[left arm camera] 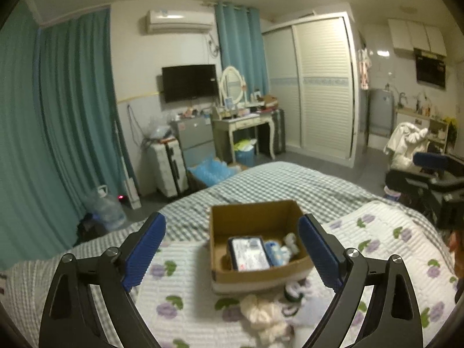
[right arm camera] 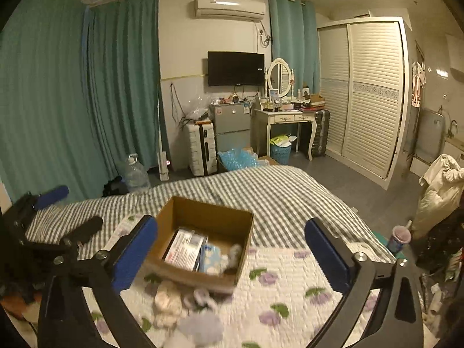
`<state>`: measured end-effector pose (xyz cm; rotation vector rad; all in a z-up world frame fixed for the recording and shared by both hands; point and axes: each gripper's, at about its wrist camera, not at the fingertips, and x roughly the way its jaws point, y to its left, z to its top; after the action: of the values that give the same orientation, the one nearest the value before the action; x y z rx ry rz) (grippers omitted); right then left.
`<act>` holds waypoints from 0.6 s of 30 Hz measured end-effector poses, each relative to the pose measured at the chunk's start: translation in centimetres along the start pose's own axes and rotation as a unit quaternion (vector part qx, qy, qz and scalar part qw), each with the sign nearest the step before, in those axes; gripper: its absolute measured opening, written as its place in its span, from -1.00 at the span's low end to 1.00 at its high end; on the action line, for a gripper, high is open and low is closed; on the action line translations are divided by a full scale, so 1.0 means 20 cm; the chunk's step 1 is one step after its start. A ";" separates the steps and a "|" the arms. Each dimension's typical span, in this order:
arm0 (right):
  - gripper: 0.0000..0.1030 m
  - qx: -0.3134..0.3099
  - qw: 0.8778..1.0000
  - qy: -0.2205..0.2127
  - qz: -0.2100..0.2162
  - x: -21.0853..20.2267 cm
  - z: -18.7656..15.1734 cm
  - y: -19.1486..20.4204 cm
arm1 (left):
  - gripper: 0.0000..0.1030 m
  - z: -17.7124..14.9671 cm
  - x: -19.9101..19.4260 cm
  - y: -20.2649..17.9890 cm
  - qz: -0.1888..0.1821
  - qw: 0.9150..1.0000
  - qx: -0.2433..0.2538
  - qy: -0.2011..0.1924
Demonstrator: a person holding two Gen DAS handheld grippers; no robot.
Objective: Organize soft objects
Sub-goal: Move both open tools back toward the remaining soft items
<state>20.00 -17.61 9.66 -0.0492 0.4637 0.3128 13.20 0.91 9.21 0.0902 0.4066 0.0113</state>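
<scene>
An open cardboard box point(left arm camera: 255, 217) sits on the bed, also in the right wrist view point(right arm camera: 208, 220). Inside lie a flat packet point(left arm camera: 250, 253), a blue packet point(left arm camera: 275, 250) and a small plush toy point(left arm camera: 291, 242). A pile of soft items lies in front of the box: a cream fluffy piece point(left arm camera: 261, 316), dark-and-white pieces point(left arm camera: 293, 293), and in the right wrist view a cream plush point(right arm camera: 166, 301) and a lavender fluffy piece point(right arm camera: 200, 327). My left gripper point(left arm camera: 232, 246) is open and empty above the bed, framing the box. My right gripper point(right arm camera: 232, 246) is open and empty, to the box's right.
The bed has a white quilt with purple flowers point(left arm camera: 179, 287) over a checked sheet point(left arm camera: 275, 179). Beyond the bed stand a white suitcase point(right arm camera: 201, 148), a dresser with mirror point(right arm camera: 284, 116), a wardrobe point(right arm camera: 368, 92) and teal curtains point(right arm camera: 58, 101). A cup point(right arm camera: 398, 237) stands right of the bed.
</scene>
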 end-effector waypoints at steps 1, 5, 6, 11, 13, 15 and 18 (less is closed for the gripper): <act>0.99 -0.003 1.000 0.002 0.002 -0.03 -0.02 0.01 | 0.83 -0.02 -0.03 0.01 -0.001 1.000 -0.002 0.001; 0.99 -0.012 1.000 0.016 0.009 -0.12 -0.21 0.10 | 0.83 -0.15 -0.11 0.03 -0.004 1.000 -0.005 0.016; 0.99 -0.015 1.000 0.022 0.010 -0.11 -0.26 0.12 | 0.83 -0.20 -0.13 0.04 -0.005 1.000 -0.010 0.016; 0.99 0.007 0.998 0.058 0.035 -0.02 -0.55 0.18 | 0.83 -0.41 -0.12 0.08 -0.029 0.998 -0.045 0.035; 0.99 0.011 0.997 0.075 0.033 0.05 -0.67 0.21 | 0.83 -0.50 -0.07 0.08 -0.025 0.997 -0.049 0.047; 0.99 0.010 0.995 0.093 0.024 0.14 -0.80 0.23 | 0.83 -0.59 -0.03 0.07 -0.025 0.997 -0.052 0.058; 0.99 0.001 0.992 0.124 0.014 0.29 -0.91 0.24 | 0.83 -0.73 0.11 0.07 -0.026 0.994 -0.059 0.086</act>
<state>15.55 -13.60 -9.08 -0.0800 0.7108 0.3345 9.41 3.67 -4.77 -0.0380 0.5801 -0.0074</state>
